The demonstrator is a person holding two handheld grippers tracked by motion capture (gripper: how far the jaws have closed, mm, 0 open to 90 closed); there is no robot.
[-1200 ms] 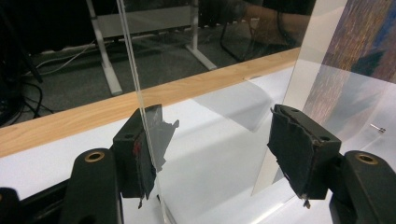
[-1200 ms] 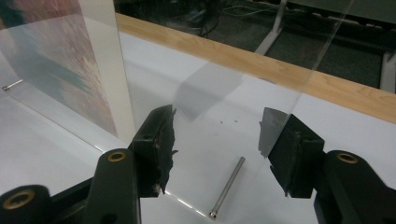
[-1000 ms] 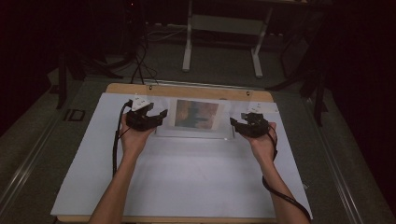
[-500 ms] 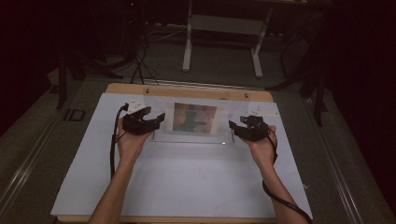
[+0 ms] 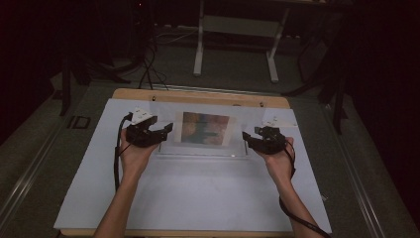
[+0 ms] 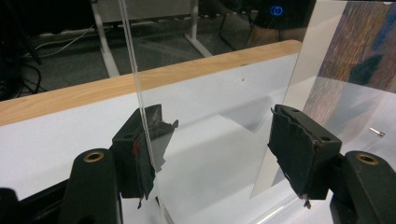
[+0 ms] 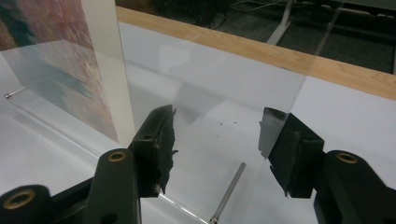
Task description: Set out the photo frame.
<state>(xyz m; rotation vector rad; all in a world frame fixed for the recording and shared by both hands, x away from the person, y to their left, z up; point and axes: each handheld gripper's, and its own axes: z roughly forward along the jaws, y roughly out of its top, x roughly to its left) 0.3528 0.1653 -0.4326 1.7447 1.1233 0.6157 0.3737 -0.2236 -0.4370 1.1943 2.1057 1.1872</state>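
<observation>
A clear acrylic stand [image 5: 168,111] is upright on the white sheet, with a colourful picture [image 5: 205,128] in its middle. My left gripper [image 5: 166,133] is at the stand's left end, jaws wide apart. In the left gripper view [image 6: 215,135] the pane's edge [image 6: 135,70] runs just in front of the left pad [image 6: 140,154], and the picture [image 6: 355,51] shows at the right. My right gripper [image 5: 246,140] is at the right end, also open. In the right gripper view [image 7: 217,135] the pane's edge [image 7: 303,79] runs by the right pad [image 7: 285,149]. Nothing is pinched.
The white sheet [image 5: 198,198] covers a wooden table whose far edge [image 5: 198,95] shows behind the stand. A thin metal pin [image 7: 229,191] lies on the sheet near my right jaws. Desk legs and cables stand on the dark floor beyond.
My left gripper has drifted slightly toward the near side and left. The jaws of both grippers stand as wide as before, and the right hand has barely moved.
</observation>
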